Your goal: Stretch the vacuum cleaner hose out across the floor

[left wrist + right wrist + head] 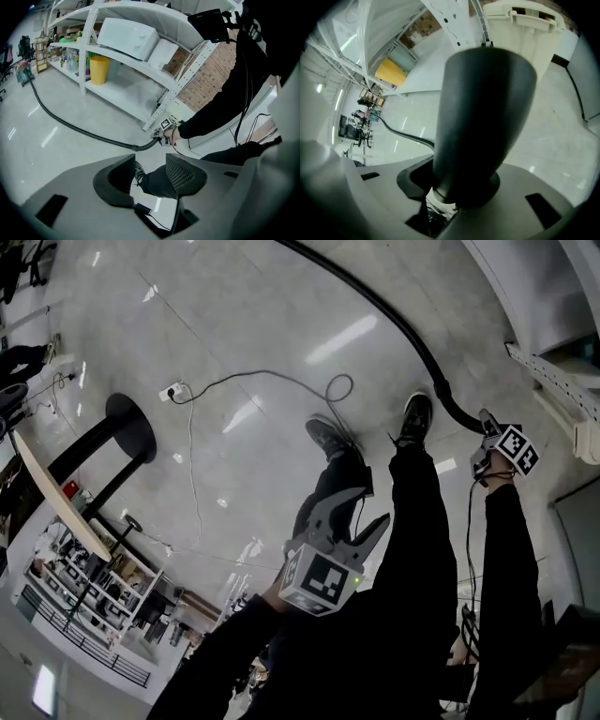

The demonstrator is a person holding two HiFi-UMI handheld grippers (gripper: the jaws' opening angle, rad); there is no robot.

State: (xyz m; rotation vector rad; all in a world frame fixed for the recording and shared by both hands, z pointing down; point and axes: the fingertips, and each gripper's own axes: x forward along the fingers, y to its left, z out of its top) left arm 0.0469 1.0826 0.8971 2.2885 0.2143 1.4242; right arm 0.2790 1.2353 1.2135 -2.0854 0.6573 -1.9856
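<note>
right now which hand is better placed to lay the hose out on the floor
Right. The right tool grips the hose near its end; the left tool is open, empty and away from it.

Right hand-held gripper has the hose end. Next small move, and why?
Likely pull the right hand-held gripper back, low, away from the far run of the hose: its jaws clamp the cuff, and the hose lies curved across the floor, so there is slack.
</note>
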